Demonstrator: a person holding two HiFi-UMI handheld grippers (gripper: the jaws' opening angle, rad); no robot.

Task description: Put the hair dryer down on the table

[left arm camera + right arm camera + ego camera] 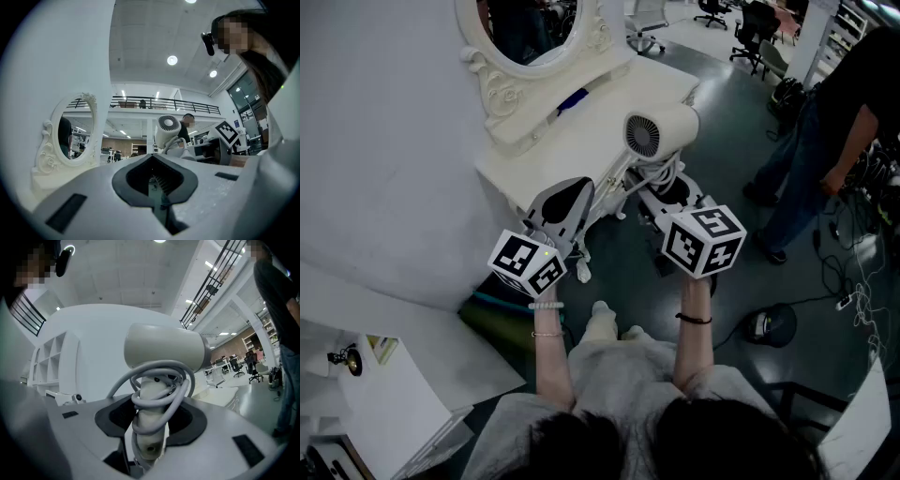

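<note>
Head view: the hair dryer [661, 131] is held off the white surface [581, 122], at its edge, with the barrel lying level and the rear grille turned toward the left gripper [577, 189]. Both forearms are stretched forward, side by side. The upright, cord-wrapped handle is clamped in the right gripper [661, 190], as seen only in the right gripper view. The left gripper's jaws are drawn together on nothing.

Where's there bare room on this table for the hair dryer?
The white tabletop is bare between the mirror base and its right edge. Crowded: the mirror's foot, where a blue thing lies, and the near edge, by the left gripper and hair dryer.
</note>
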